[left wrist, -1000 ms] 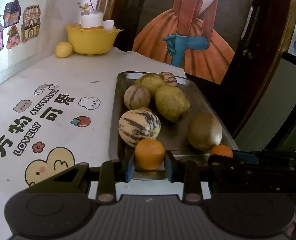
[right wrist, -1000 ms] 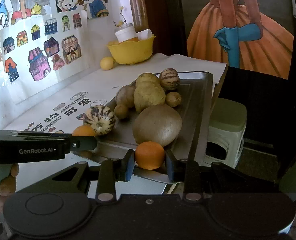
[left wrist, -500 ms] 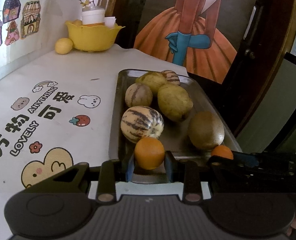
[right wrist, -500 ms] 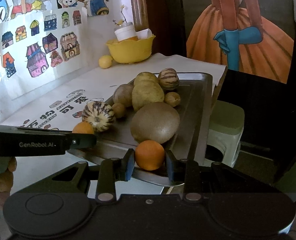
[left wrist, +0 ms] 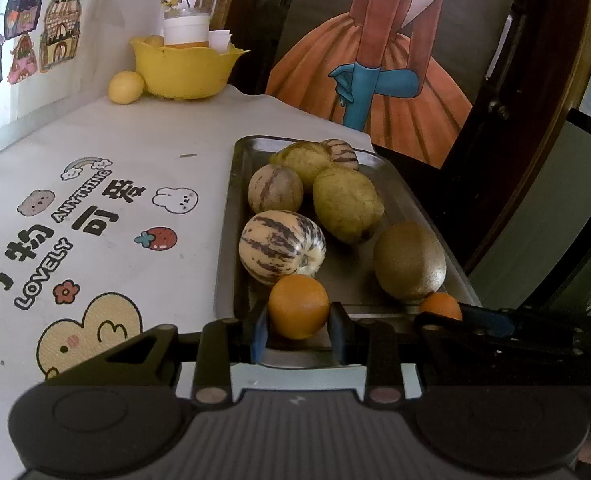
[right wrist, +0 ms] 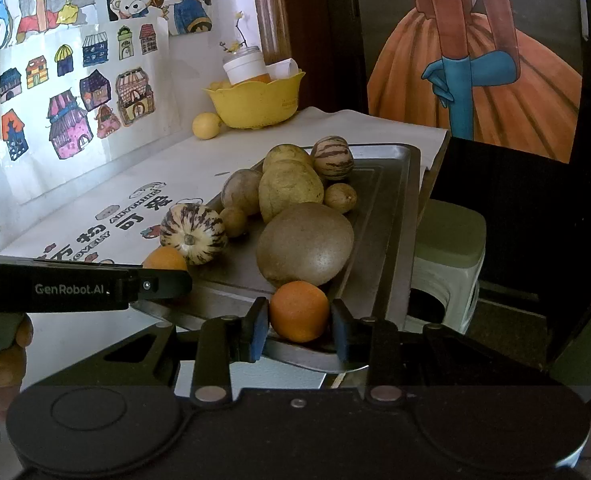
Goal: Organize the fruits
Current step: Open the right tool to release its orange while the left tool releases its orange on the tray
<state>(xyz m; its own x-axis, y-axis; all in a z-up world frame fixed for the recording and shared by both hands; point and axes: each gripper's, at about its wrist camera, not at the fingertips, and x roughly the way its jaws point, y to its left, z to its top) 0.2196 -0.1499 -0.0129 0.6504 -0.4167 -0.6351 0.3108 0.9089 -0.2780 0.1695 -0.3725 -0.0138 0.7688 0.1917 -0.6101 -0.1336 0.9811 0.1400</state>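
Left wrist: jaws pinch orange; right jaws' orange half hidden; tray front blocked.

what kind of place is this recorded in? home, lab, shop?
Most likely a home, perhaps a child's corner. Hand-coloured house drawings are taped to the wall, a cartoon-print table cover lies under a metal tray of fruit, and a plastic stool stands beside the table.

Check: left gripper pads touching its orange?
Touching. Left wrist view: the left gripper has both blue pads pressed against the sides of the orange, no gap showing.
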